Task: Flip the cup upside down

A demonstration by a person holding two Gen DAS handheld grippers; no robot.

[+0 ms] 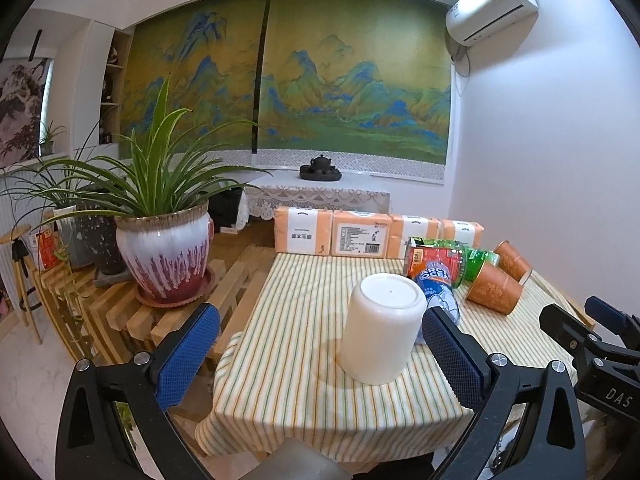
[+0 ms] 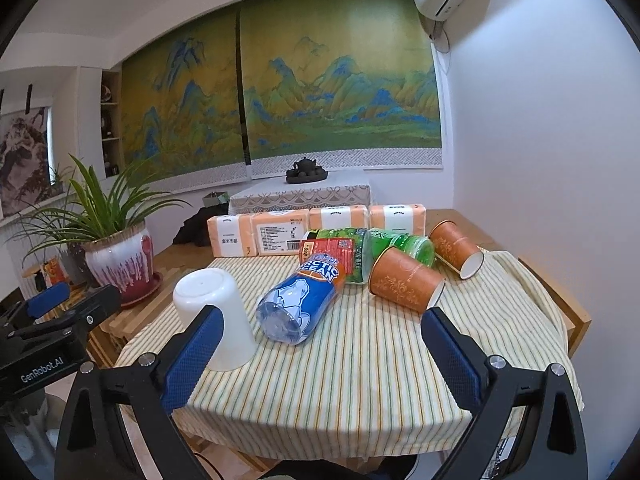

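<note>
A white cup [image 1: 382, 326] stands upside down, base up, on the striped tablecloth [image 1: 288, 380] near the table's front left. My left gripper [image 1: 320, 354] is open and empty, its blue pads wide apart, a little in front of the cup and not touching it. In the right wrist view the cup [image 2: 214, 314] stands at the left, just behind the left pad. My right gripper [image 2: 320, 356] is open and empty above the cloth's front part.
A blue bottle [image 2: 300, 304] lies beside the cup, with green bottles [image 2: 396, 248] and two orange paper cups [image 2: 406, 280] lying behind it. Orange tissue packs [image 2: 280, 234] line the far edge. A potted plant [image 1: 164, 256] stands on a wooden bench to the left.
</note>
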